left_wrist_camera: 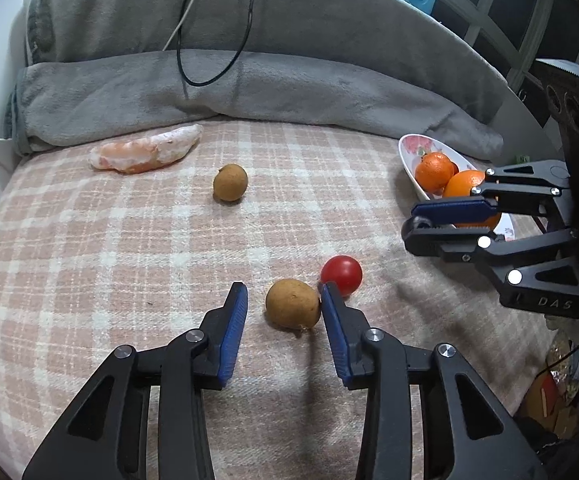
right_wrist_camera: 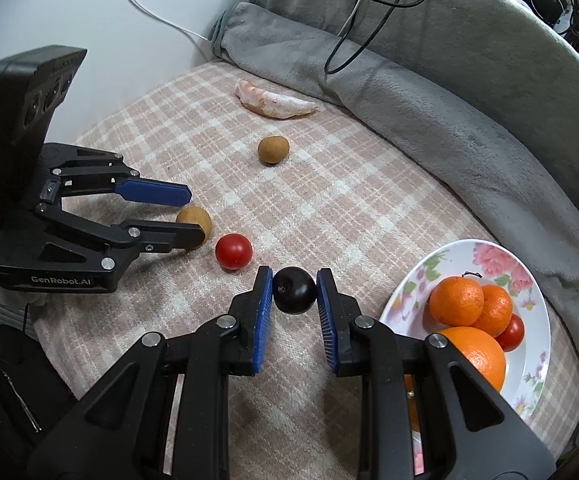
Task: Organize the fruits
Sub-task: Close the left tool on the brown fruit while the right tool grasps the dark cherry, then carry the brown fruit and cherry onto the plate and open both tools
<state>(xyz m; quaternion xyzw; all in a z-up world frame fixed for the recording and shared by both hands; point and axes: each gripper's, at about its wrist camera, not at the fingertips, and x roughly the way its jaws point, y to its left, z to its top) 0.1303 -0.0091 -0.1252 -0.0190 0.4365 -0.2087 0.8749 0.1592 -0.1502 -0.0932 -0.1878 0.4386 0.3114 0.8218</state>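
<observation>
on the plaid blanket [left_wrist_camera: 109,240], brown fruit [left_wrist_camera: 292,309] lies between parted left jaws; right jaws grip dark fruit [right_wrist_camera: 294,290]

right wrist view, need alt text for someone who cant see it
The right gripper is shut on a dark round fruit above a pink plaid blanket. To its right a floral plate holds oranges; to its left the left gripper, jaws open, straddles a brown fruit beside a red tomato.

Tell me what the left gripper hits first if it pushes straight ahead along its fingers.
The left gripper would meet the brown fruit lying between its open fingers, close against the right-hand one. The red tomato sits just beyond, slightly right, though depth is uncertain.
</observation>
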